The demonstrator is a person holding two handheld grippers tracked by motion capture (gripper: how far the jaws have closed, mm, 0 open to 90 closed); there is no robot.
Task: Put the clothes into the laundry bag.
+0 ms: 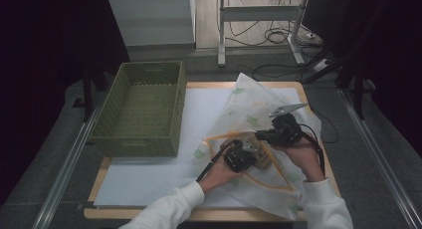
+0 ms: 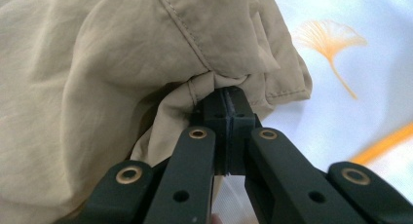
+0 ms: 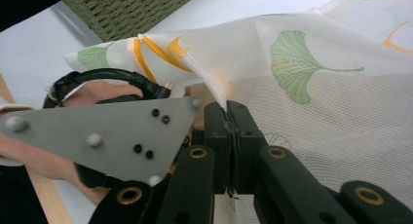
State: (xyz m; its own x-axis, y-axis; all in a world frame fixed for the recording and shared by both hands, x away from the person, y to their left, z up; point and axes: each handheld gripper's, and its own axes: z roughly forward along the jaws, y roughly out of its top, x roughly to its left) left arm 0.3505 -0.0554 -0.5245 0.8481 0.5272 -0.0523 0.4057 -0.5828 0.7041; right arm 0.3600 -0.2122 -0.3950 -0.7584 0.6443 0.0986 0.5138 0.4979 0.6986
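We've got the left gripper clenched on a bunched fold of the beige garment, jaws pressed together w/ cloth pinched at the tips. In the high view that garment sits at the mouth of the mesh laundry bag, which lies on the white sheet over the table's right half, approx. centre-right. Our right gripper is pinched tight on the bag's mesh edge, lifting it so the fabric tents up; the bag has green and orange leaf prints and orange trim. Both hands are close together over the bag, the left gripper's grey plate just beside the right's jaws. The green woven basket stands to the left, apart from the bag.
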